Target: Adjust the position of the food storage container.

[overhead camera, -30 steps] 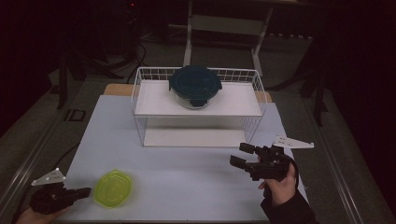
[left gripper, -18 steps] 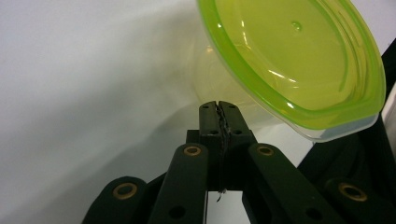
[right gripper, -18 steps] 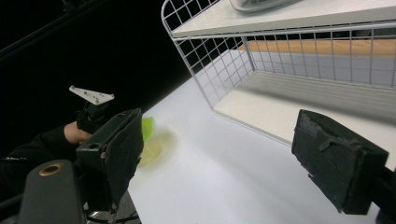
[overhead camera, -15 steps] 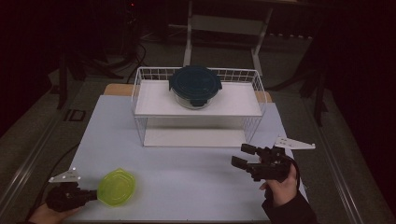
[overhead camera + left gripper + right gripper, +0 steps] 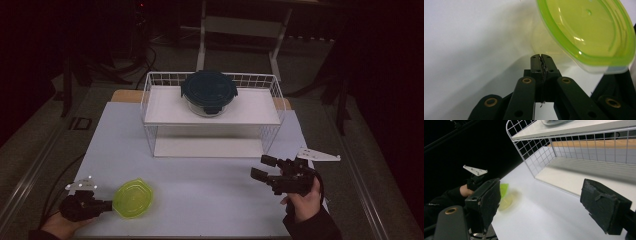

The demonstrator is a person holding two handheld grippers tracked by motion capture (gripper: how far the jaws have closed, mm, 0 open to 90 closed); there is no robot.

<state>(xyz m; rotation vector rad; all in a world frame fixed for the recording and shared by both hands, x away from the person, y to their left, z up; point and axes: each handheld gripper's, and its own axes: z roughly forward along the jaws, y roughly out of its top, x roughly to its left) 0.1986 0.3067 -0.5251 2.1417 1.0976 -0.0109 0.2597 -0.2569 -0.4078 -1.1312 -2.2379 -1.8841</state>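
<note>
The round, clear plastic container with a lime-green lid [image 5: 132, 198] sits at the table's near left, just right of the left gripper [image 5: 106, 204], whose jaws are pressed together with nothing between them. The right gripper [image 5: 262, 168], jaws spread and empty, hovers well apart at the near right.

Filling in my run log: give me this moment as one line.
left gripper: shut, empty, beside green-lidded container | right gripper: open, empty | dark-lidded bowl: on wire shelf
</note>
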